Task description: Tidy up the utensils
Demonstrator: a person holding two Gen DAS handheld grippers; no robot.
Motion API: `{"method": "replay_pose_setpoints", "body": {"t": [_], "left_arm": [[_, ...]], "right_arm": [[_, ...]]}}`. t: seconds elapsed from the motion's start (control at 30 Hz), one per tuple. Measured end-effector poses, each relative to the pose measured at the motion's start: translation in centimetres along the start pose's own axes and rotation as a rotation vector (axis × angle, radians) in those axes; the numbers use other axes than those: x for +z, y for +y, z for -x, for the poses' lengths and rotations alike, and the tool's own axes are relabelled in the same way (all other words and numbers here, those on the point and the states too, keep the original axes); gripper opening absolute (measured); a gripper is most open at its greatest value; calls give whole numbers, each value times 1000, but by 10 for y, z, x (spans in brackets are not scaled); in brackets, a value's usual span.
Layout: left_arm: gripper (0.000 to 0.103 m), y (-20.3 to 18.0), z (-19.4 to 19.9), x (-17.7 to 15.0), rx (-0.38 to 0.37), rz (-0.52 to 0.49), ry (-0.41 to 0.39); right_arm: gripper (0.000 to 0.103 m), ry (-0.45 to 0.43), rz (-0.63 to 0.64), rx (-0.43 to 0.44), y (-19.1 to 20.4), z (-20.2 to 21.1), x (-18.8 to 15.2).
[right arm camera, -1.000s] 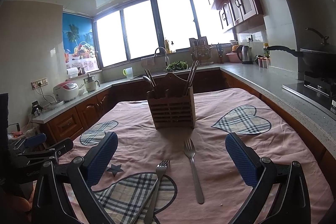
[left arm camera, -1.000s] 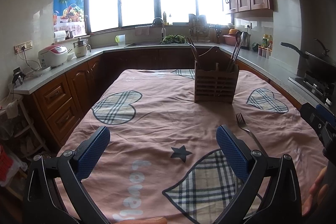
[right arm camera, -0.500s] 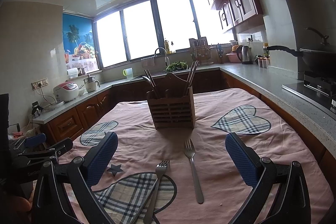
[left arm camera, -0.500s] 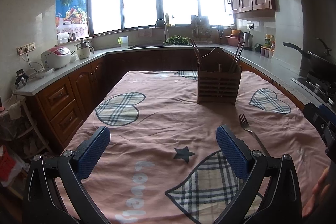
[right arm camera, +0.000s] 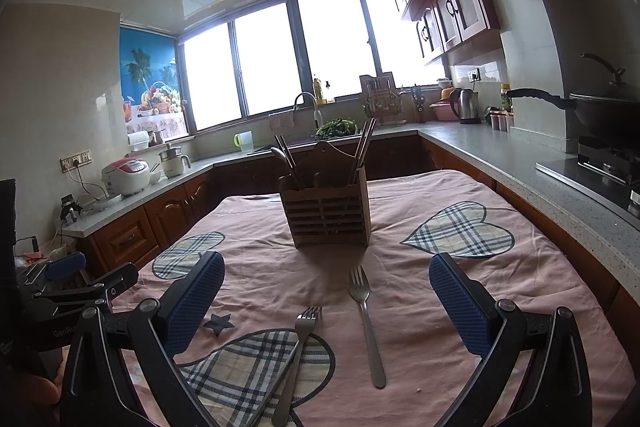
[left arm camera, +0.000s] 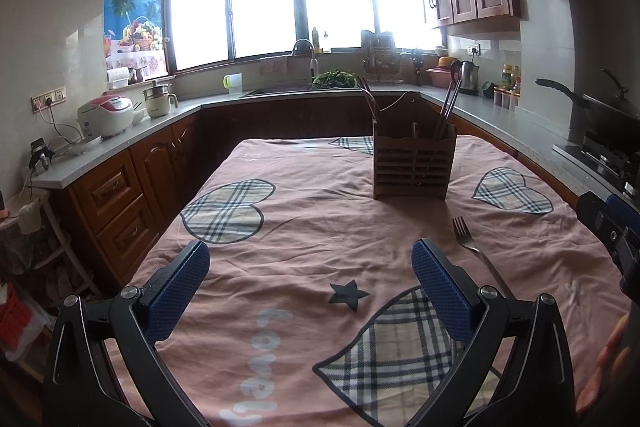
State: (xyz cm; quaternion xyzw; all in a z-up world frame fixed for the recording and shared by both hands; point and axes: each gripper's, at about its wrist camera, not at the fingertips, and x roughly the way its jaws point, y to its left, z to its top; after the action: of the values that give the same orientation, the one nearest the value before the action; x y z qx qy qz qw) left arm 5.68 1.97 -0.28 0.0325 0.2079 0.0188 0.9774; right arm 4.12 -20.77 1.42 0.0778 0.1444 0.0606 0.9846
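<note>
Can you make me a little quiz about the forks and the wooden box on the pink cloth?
1. How many forks lie on the pink cloth?
2. True or false: the right gripper is holding a fork.
3. Which fork lies nearer the wooden holder: the left fork or the right fork?

Key: 1. Two. 2. False; its jaws are open and empty. 3. The right fork.

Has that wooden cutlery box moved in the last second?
No. In the right wrist view the wooden box sits just as far behind the two forks, by the same checked heart.
</note>
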Motion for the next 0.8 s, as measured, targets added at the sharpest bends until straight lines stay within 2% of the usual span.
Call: {"method": "replay_pose_setpoints", "body": {"t": [0.8], "left_arm": [[103, -4, 2, 3, -3, -3, -2]], "right_arm": [[103, 0, -2, -1, -1, 1, -1]]}}
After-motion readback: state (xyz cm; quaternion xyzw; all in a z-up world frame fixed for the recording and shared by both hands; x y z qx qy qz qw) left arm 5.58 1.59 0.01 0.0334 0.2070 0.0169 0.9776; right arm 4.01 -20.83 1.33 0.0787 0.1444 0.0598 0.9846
